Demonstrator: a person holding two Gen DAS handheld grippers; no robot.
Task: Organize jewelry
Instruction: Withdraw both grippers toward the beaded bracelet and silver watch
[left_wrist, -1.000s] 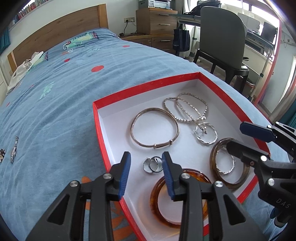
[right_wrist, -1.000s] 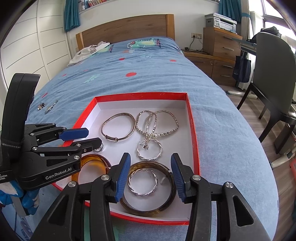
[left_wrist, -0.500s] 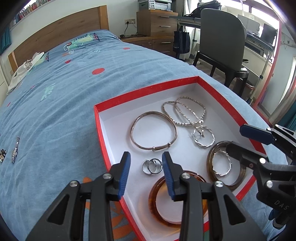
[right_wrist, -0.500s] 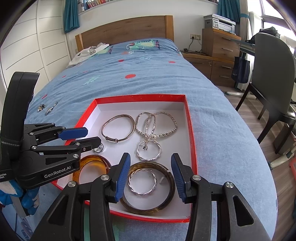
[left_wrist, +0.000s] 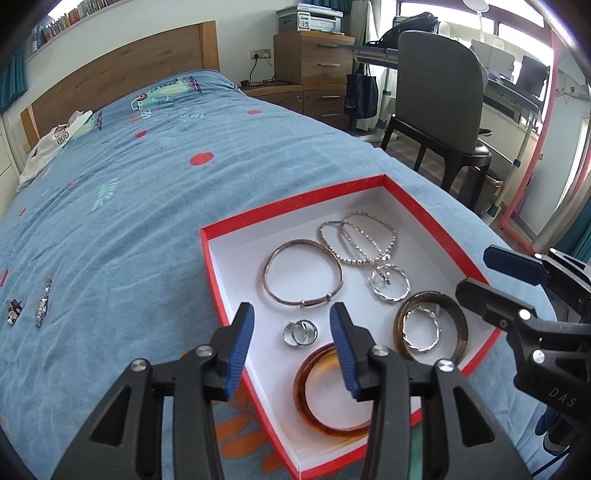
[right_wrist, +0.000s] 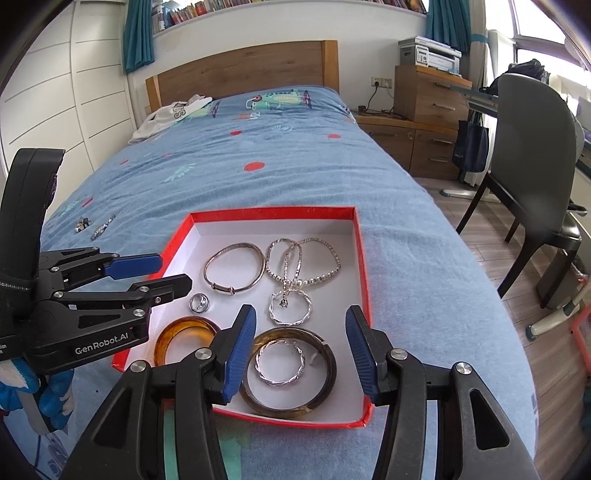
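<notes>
A red-rimmed white box (left_wrist: 210, 258) (right_wrist: 364, 258) lies on the blue bed. It holds a silver bangle (left_wrist: 303, 273) (right_wrist: 234, 267), bead necklaces (left_wrist: 360, 240) (right_wrist: 306, 262), two twisted silver rings (left_wrist: 389, 282) (right_wrist: 280, 362), a dark bangle (left_wrist: 458, 328) (right_wrist: 325, 384), an amber bangle (left_wrist: 306, 398) (right_wrist: 177, 334) and small silver rings (left_wrist: 300, 332) (right_wrist: 199, 302). My left gripper (left_wrist: 291, 343) (right_wrist: 170, 273) is open and empty above the box's near left edge. My right gripper (right_wrist: 301, 354) (left_wrist: 476, 275) is open and empty above the box's near right corner.
Small loose jewelry pieces (left_wrist: 42, 306) (right_wrist: 98, 227) lie on the blanket to the left of the box. A white garment (right_wrist: 173, 114) lies by the wooden headboard. A dark chair (right_wrist: 532, 155) and wooden drawers (right_wrist: 428, 96) stand to the right of the bed.
Both grippers have drawn back and risen slightly, so the box sits a little farther off. Both stay open and empty. The jewelry has not moved.
</notes>
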